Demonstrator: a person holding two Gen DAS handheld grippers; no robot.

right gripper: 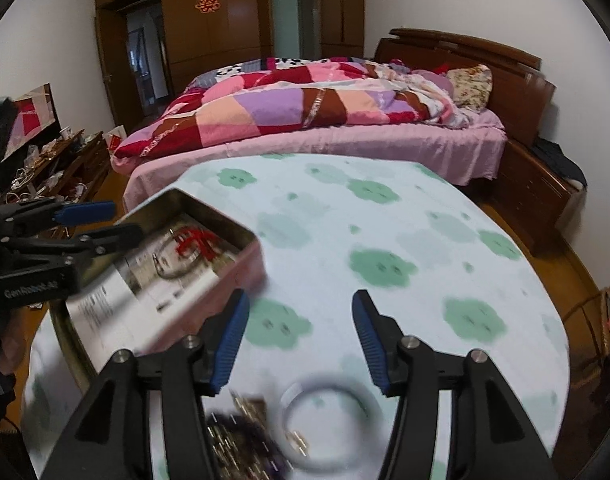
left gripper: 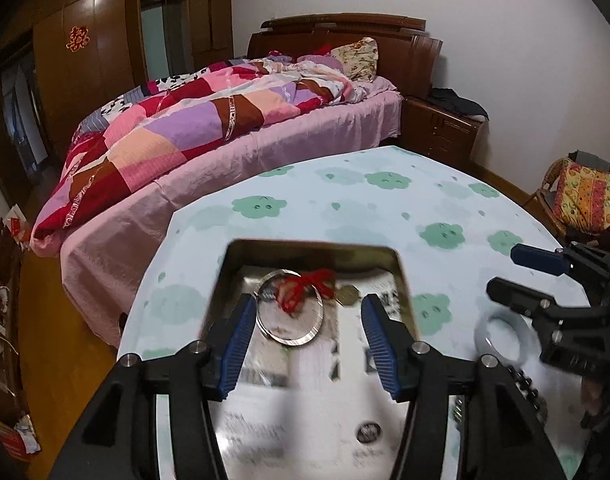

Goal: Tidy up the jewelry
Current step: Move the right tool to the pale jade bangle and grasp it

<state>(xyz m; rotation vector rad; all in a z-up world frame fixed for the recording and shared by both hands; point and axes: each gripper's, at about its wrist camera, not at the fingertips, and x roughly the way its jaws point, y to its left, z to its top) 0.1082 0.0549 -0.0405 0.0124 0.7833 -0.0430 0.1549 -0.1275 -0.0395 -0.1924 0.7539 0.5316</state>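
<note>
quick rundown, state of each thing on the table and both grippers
left gripper: open, fingers empty, over the tin
right gripper: open, fingers empty, above the table
metal tin: lid off, lined with printed paper
silver bangle: lying flat inside the tin, red cord tied to it
pale ring bangle: flat on the tablecloth, outside the tin
beaded jewelry: heaped on the tablecloth, blurred
tablecloth: spread over the table

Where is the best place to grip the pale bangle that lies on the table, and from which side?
Grip the bangle by its rim, one finger inside the hole and one outside. It lies flat on the tablecloth, so come from above. The right tongs are open and nearest. Choose the rim side away from the dark beads.
</note>
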